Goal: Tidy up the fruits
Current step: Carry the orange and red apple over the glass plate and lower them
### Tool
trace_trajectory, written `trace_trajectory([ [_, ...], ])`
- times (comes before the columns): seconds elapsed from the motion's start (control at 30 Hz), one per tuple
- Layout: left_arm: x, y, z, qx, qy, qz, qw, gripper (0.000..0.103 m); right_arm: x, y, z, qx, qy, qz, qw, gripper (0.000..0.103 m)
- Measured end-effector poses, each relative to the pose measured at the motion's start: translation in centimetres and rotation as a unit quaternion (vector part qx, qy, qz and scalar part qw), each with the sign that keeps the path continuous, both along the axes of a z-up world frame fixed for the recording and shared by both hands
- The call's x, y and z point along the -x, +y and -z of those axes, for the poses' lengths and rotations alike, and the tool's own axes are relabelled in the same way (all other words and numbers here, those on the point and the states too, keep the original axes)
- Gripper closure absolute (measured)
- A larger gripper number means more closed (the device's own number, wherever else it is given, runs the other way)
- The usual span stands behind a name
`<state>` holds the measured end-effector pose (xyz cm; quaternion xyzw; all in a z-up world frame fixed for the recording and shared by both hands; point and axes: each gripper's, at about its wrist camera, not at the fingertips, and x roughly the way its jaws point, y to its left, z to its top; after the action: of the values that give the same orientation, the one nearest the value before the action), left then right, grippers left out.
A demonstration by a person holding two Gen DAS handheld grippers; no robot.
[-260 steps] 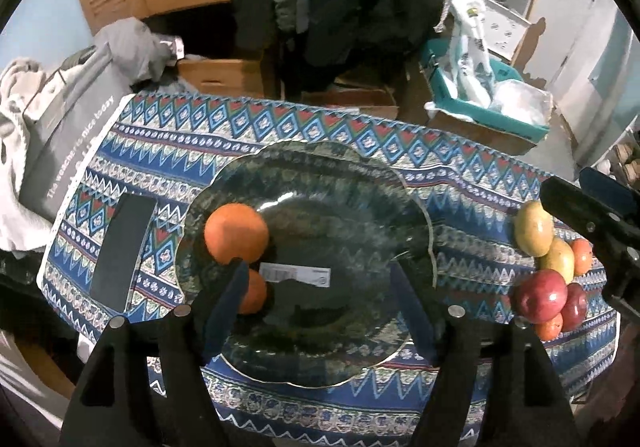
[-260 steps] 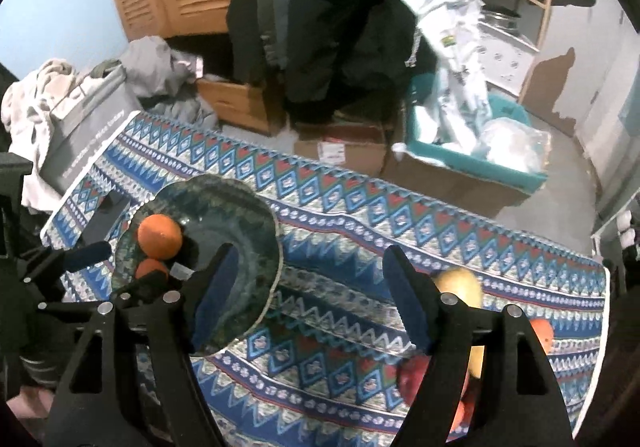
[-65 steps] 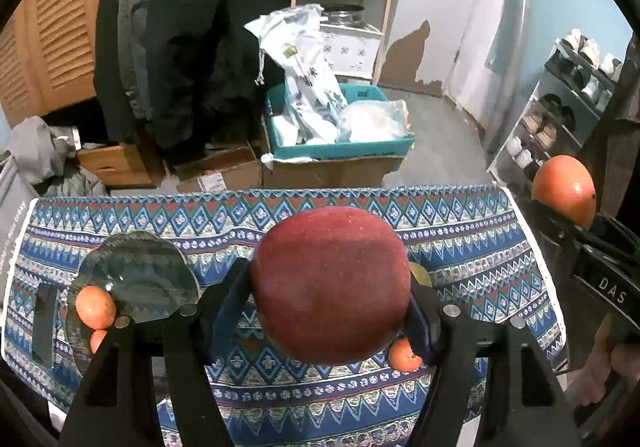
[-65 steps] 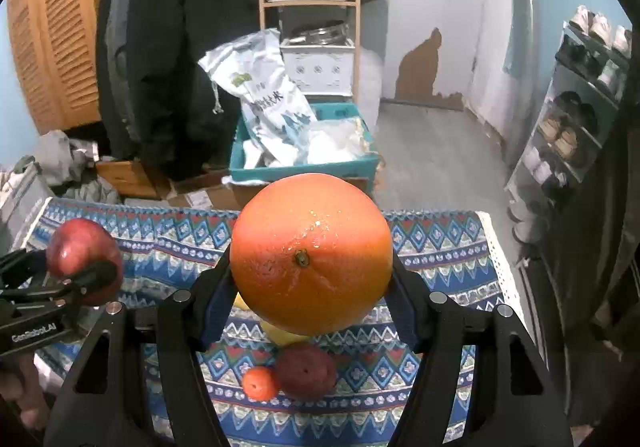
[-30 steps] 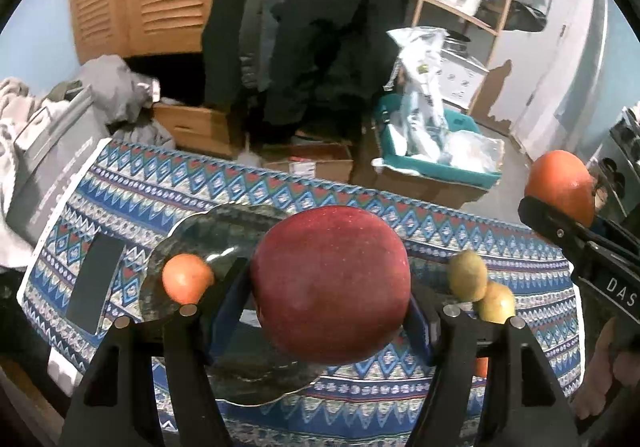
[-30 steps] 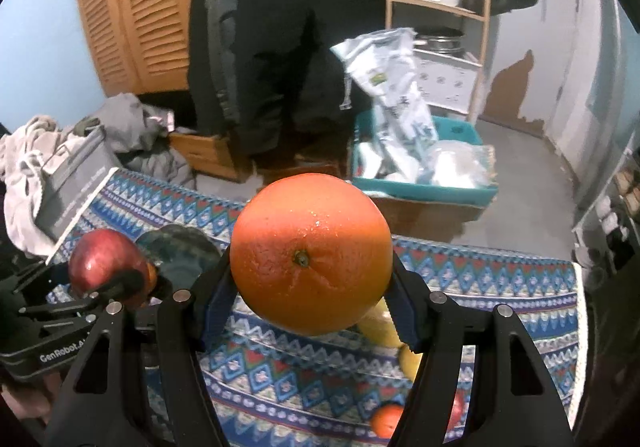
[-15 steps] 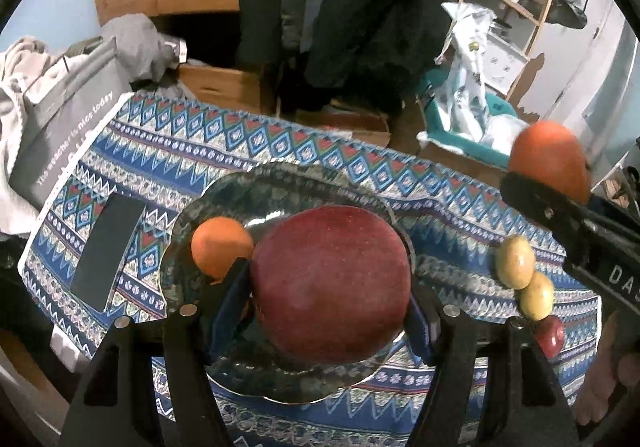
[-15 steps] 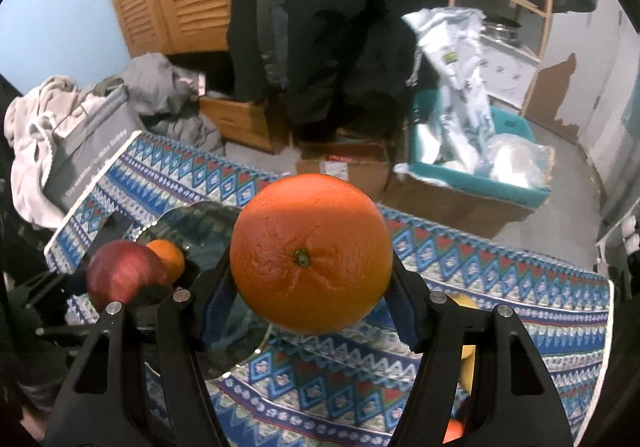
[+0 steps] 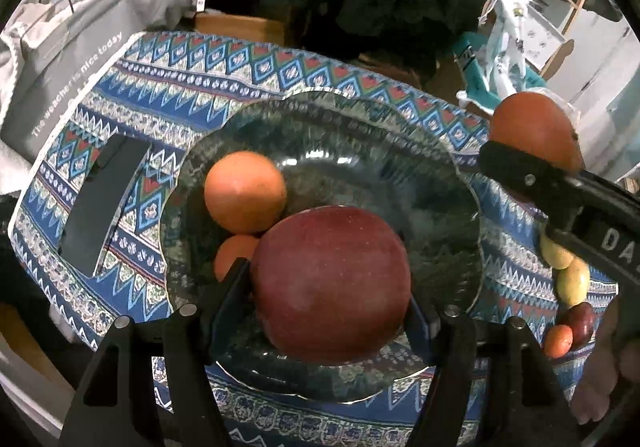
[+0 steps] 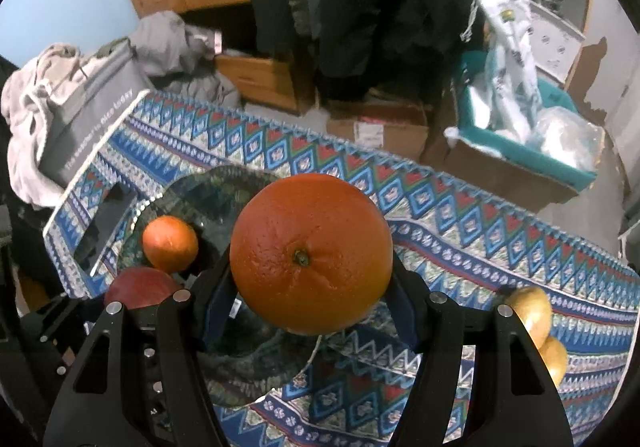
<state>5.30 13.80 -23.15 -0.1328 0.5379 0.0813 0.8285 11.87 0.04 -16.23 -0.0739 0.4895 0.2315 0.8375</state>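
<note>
Hovering over the glass plate (image 9: pixel 460 175), the left gripper (image 9: pixel 330 289) clamped an apple (image 9: pixel 332 283), the right gripper (image 10: pixel 310 299) an orange (image 10: pixel 310 251); lowering and releasing seemed next.

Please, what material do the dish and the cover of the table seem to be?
Dish: probably dark green glass, glossy; it shows bright highlights and the pattern seems to show through its scalloped rim. Table cover: apparently woven fabric, matte, with printed or woven blue, red and white geometric bands.
</note>
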Motion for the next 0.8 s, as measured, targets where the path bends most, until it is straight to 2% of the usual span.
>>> trace_trajectory([
  [0.27, -0.1, 0.4, 1.0, 0.009, 0.017, -0.003, 0.9998, 0.032, 0.0, 1.1, 2.7, 0.014, 0.033, -0.014, 0.999, 0.036],
  [0.8, -0.3, 0.6, 2.2, 0.017, 0.044, -0.006, 0.9989, 0.032, 0.0, 1.5, 4.0, 0.015, 0.059, -0.026, 0.998, 0.035],
])
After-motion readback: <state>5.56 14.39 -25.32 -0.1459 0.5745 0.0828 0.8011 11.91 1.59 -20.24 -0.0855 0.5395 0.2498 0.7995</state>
